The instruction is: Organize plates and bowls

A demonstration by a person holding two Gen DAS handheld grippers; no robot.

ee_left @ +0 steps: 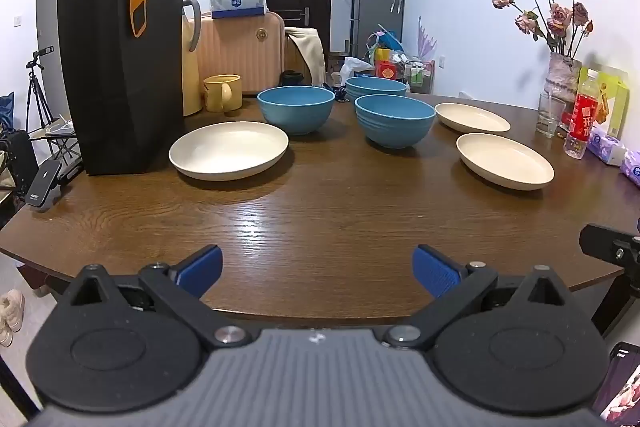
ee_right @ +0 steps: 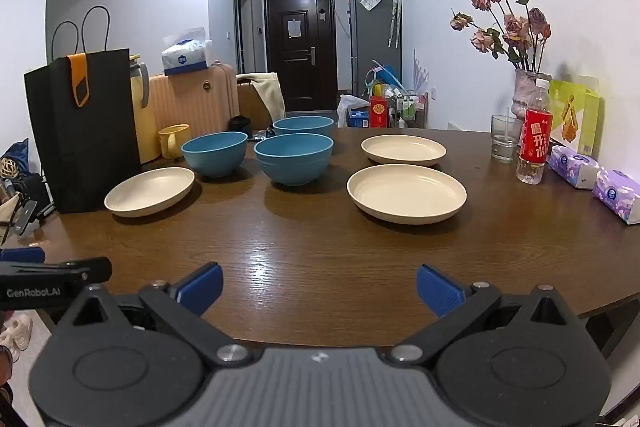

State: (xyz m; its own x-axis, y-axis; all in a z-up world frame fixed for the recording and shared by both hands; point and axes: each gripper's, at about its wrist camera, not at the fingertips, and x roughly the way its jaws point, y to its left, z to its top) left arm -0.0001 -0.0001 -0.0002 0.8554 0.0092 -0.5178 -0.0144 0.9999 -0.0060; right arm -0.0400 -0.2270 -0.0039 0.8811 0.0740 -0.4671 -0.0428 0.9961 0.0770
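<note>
Both grippers, left gripper (ee_left: 318, 269) and right gripper (ee_right: 319, 289), hover with jaws spread wide, gripping nothing. Three cream plates (ee_right: 406, 193) and three blue bowls (ee_right: 293, 158) sit scattered across the wooden table (ee_right: 320, 247)

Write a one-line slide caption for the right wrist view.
Open right gripper hovers over a wooden table set with three cream plates and three blue bowls.

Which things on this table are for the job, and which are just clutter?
For the job: three cream plates, blue bowls.

Clutter: black bag, yellow mug, glass, water bottle, tissue packs, vase of flowers.
</note>
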